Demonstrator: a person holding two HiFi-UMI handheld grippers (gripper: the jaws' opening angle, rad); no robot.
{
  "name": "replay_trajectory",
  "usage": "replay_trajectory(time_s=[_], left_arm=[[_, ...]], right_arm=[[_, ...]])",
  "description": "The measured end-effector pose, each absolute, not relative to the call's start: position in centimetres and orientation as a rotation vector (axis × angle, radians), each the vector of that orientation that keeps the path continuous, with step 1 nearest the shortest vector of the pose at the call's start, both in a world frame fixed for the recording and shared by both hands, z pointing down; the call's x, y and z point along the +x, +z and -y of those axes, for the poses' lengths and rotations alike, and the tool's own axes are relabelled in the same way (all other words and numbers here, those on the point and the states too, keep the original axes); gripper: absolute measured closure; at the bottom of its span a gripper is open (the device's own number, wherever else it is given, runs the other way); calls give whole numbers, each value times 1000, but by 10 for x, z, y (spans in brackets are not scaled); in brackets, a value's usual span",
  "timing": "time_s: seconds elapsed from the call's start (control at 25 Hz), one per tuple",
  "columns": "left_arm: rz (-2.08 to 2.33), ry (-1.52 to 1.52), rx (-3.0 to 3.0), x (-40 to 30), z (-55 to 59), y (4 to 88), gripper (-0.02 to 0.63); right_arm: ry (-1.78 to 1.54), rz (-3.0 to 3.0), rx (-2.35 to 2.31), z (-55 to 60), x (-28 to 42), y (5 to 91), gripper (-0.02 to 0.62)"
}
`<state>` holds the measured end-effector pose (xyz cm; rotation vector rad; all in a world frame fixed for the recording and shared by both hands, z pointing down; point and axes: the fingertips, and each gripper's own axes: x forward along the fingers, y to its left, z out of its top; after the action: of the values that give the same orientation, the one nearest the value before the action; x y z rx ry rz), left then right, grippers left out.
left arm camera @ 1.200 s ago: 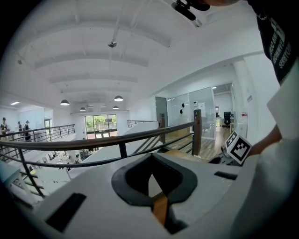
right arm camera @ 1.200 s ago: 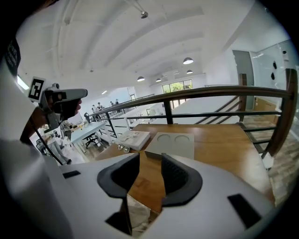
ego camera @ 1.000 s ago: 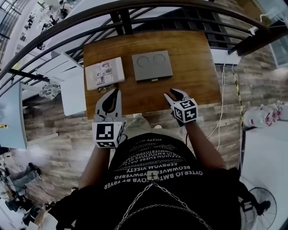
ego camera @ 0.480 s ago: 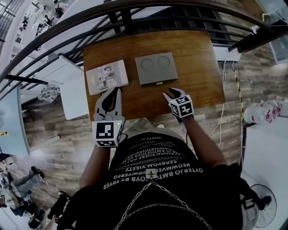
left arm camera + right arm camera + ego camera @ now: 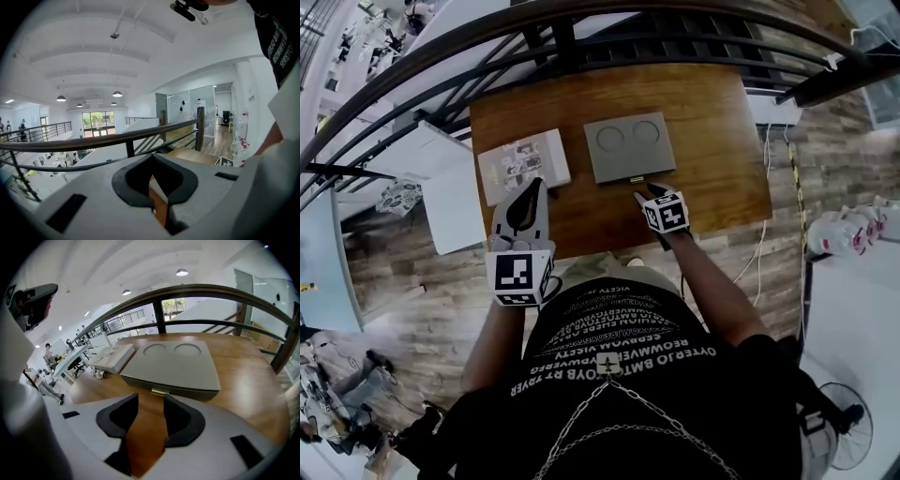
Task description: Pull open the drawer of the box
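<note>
While you look down in the head view, the grey box (image 5: 628,145) lies mid-counter (image 5: 712,178), its drawer shut and the small brass handle (image 5: 636,179) on the side facing you. Your right gripper (image 5: 645,194) is just short of that handle. Your left gripper (image 5: 536,187) is well apart to the left, near a white book (image 5: 523,161).

In the left gripper view, your left gripper (image 5: 151,158) has its jaws pressed together at the tips, pinching nothing, and points up toward a dark railing (image 5: 117,138).

In the right gripper view, your right gripper (image 5: 150,401) has its jaws spread and opening, with only bare counter (image 5: 145,427) between them. The handle (image 5: 160,392) sits just beyond the tips, in line with the gap, with the box (image 5: 173,364) behind it.
</note>
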<state>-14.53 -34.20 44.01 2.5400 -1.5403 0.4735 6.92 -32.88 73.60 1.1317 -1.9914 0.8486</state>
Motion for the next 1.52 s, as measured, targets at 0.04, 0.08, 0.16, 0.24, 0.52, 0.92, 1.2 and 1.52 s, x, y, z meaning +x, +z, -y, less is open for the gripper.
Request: replay_trajectory(time_s=[0.04, 0.08, 0.16, 0.24, 0.52, 0.92, 1.2, 1.52], left_arm=[[1541, 478, 2535, -147, 344, 442, 600], [1541, 479, 2532, -149, 345, 443, 600], [1541, 483, 2530, -151, 346, 444, 600], [1541, 496, 2525, -153, 348, 446, 600], [1531, 519, 2511, -152, 348, 452, 600], [1541, 532, 2508, -144, 330, 450, 600], [1568, 539, 2492, -144, 312, 447, 600], [1597, 513, 2476, -137, 290, 442, 600]], right_arm=[[856, 1973, 1130, 331, 69, 743, 423], [866, 1953, 1131, 332, 70, 751, 417], [890, 1915, 1140, 335, 73, 764, 408], [909, 1885, 1155, 340, 76, 774, 402], [1032, 1852, 1205, 359, 70, 786, 379], [1039, 1838, 1242, 360, 68, 784, 431], [1029, 1842, 1196, 349, 71, 781, 434], [1004, 1850, 1181, 327, 74, 780, 433]])
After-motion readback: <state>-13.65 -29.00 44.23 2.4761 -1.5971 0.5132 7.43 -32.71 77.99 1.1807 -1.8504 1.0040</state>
